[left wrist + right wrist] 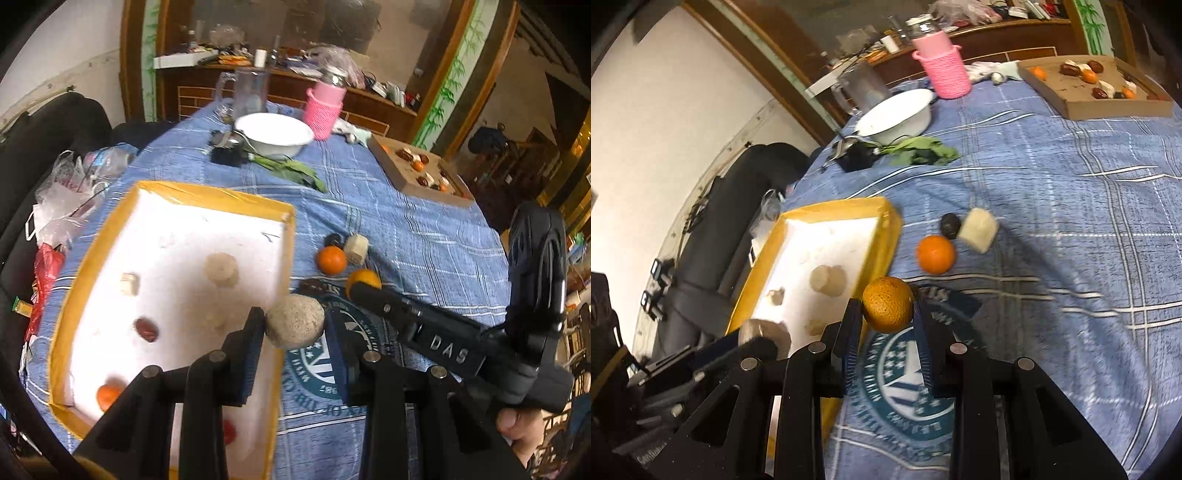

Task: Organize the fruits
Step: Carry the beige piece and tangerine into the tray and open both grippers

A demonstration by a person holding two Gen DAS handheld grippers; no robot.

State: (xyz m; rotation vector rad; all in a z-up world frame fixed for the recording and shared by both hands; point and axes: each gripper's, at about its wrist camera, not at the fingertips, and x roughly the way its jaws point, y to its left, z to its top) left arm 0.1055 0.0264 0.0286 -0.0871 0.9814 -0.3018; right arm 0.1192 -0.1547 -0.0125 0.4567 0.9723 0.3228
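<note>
Gripping a round speckled beige fruit (294, 322) between its two blue-padded fingers, the left gripper (295, 325) holds it above the right rim of the yellow-edged white tray (287, 258), at the near end of the blue plaid tablecloth (424, 229). The right gripper (887, 312) is clamped on a dull orange (888, 309), held over the cloth just right of the same tray, above a round teal emblem (908, 391) printed on the fabric.

Inside the tray lie a pale round piece (221, 268), a small cream block (129, 283), a dark red fruit (146, 329) and a small orange fruit (108, 396). On the cloth just right of the tray, a bright orange (935, 254), a dark fruit (950, 225) and a cream block (978, 229) sit close together.

Farther off stand a white bowl (897, 116), green leaves (919, 151), a pink knitted holder (945, 72) and a clear jug (864, 88). At the far right, a cardboard tray (1082, 107) carries more mixed fruit.
</note>
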